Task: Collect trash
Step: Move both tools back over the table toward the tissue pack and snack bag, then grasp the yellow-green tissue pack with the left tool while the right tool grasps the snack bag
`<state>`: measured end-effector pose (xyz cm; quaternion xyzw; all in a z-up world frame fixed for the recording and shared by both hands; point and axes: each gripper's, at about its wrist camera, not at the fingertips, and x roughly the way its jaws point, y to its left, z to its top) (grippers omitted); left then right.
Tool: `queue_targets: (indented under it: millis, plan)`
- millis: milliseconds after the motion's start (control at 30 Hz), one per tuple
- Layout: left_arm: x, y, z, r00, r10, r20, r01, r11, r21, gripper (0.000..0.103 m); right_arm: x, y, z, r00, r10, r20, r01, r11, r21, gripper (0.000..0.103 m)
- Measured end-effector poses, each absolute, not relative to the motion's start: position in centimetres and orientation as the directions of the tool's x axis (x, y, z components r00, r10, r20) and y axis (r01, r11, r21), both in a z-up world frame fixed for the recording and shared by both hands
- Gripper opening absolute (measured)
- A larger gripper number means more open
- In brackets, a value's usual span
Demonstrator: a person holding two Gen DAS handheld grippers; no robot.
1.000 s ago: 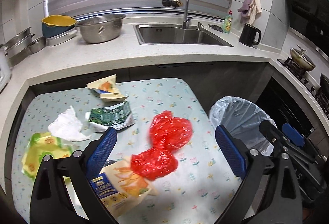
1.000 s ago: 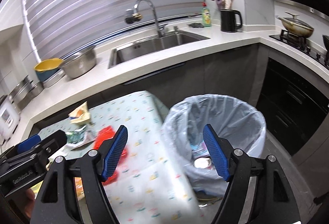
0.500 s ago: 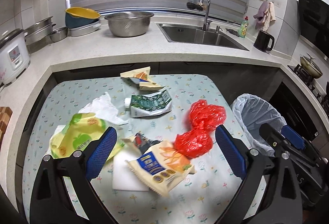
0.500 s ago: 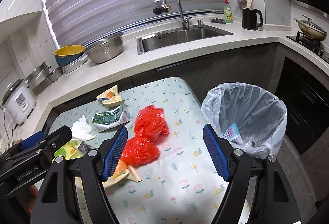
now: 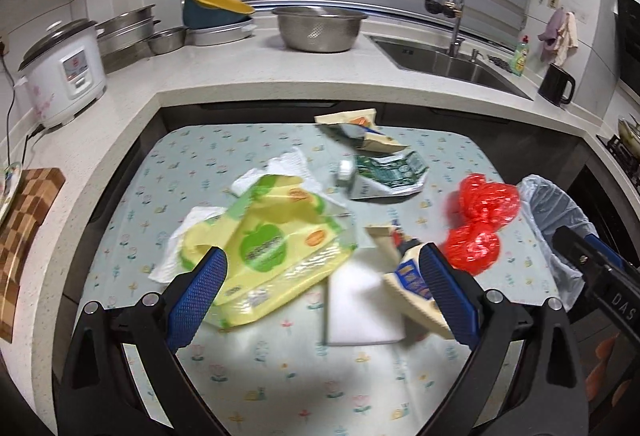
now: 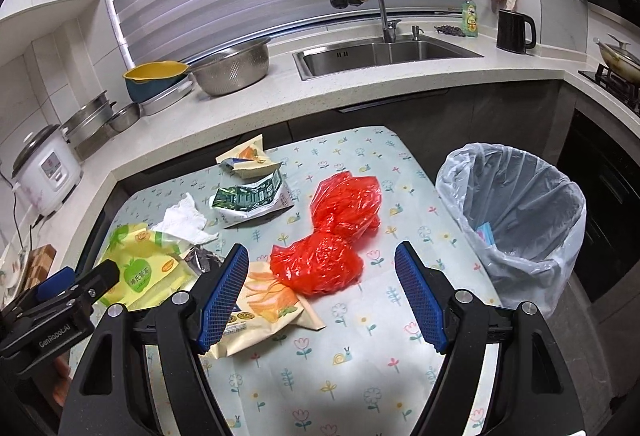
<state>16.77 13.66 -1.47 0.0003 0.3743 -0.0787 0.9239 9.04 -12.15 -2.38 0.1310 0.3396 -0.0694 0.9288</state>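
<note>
Right wrist view: right gripper (image 6: pixel 322 294) above a small table (image 6: pixel 360 376) with a flower-print cloth, blue pads spread wide, nothing pinched between them. One red plastic bag (image 6: pixel 340 236), knotted into two lobes, just beyond the pads. Landmark taken as that red bag. Left of it, touching its lower lobe: one cream snack wrapper (image 6: pixel 266 310) with orange print. Farther left: one yellow-green apple-print package (image 6: pixel 138 272), one crumpled white tissue (image 6: pixel 182 218), one scrap of silver foil (image 6: pixel 202 260). Behind the bag: one flattened green-and-white carton (image 6: pixel 254 199); beyond that, one torn cream wrapper (image 6: pixel 246 157) near the table's far edge. Right of the bag, off the table: one bin lined with a clear bag (image 6: pixel 516 220), a blue-and-white scrap lying inside.

Left wrist view: left gripper (image 5: pixel 322 296) likewise spread apart, empty, hovering over the apple-print package (image 5: pixel 272 248), with one flat white sheet (image 5: pixel 360 304) just below the red bag (image 5: pixel 480 220). Second white tissue (image 5: pixel 176 248) peeking from under the package, so two tissues counted.
</note>
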Motion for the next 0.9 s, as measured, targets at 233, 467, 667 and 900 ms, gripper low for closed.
queue_targets:
  millis: [233,467,667,900]
  plan:
    - [17.0,17.5,-3.4,0.691,-0.102,-0.715,0.087,0.995,-0.058,0.092,9.5,-11.1,-3.8,0.740,-0.014,-0.673,0.209,0.955,0.209,0.073]
    - [16.7,19.4,-4.5,0.678,-0.086,-0.730,0.054,0.996,-0.067,0.092,8.9,-8.0,-4.9,0.721,0.052,-0.691,0.137,0.967,0.216,0.073]
    - [16.4,20.6,-5.2,0.663,-0.080,-0.745,0.035,0.997,-0.075,0.092,8.2,-4.6,-5.8,0.698,0.094,-0.710,0.049,0.983,0.179,0.073]
    - [16.4,21.5,-6.1,0.647,-0.069,-0.760,0.018,0.997,-0.075,0.092,9.7,-2.2,-7.5,0.675,0.079,-0.734,0.009,0.993,0.115,0.072]
